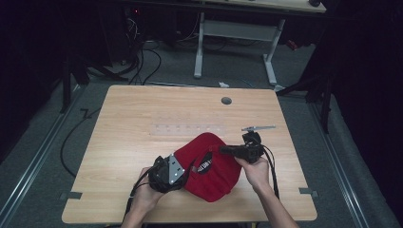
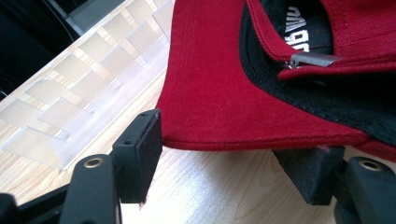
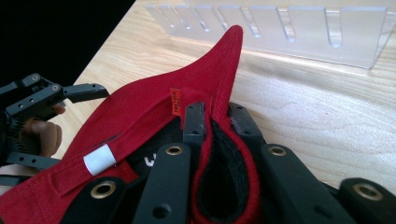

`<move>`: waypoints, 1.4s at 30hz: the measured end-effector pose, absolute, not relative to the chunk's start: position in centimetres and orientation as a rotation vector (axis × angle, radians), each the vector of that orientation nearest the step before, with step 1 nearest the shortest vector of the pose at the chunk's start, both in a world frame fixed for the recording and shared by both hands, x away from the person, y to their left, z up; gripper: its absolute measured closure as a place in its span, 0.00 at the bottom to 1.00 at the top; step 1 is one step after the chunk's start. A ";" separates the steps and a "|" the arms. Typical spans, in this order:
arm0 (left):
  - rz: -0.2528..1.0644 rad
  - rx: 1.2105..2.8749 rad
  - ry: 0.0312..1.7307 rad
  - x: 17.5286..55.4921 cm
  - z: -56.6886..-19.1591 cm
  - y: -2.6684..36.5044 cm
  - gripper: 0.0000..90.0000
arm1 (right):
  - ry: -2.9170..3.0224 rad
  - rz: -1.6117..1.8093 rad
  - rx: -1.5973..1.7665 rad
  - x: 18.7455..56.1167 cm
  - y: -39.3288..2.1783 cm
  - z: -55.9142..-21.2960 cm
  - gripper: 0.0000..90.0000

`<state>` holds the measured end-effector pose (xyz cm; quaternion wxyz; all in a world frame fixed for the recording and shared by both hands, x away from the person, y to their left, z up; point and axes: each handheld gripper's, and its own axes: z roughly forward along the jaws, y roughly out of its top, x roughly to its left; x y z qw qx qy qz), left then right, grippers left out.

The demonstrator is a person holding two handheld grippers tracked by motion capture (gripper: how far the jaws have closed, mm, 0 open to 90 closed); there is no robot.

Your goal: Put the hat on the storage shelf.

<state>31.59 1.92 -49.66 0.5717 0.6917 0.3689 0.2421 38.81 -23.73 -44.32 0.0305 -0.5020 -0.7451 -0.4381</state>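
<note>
A red cap (image 1: 209, 166) lies upside down on the wooden table (image 1: 123, 142), near its front edge, showing a black lining with white lettering. My right gripper (image 1: 222, 149) reaches in from the right and is shut on the cap's rim; in the right gripper view (image 3: 215, 114) its jaws pinch the red edge and black sweatband. My left gripper (image 1: 183, 172) sits at the cap's left side. Its jaws stand apart (image 2: 224, 144) with the cap's (image 2: 210, 93) red edge lying between and over them, not clamped. A metal strap buckle (image 2: 313, 59) shows farther in.
A clear plastic slotted rack (image 1: 187, 129) lies flat on the table just behind the cap, close to both grippers (image 3: 280, 32). A round grey cable hole (image 1: 226, 100) sits near the far edge. Another desk's white legs (image 1: 199, 47) and floor cables stand beyond the table.
</note>
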 end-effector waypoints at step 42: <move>0.366 1.730 0.789 31.3 -48.1 2.3 0.82 | -2.294 -1.333 -1.462 39.8 -23.2 -44.5 0.84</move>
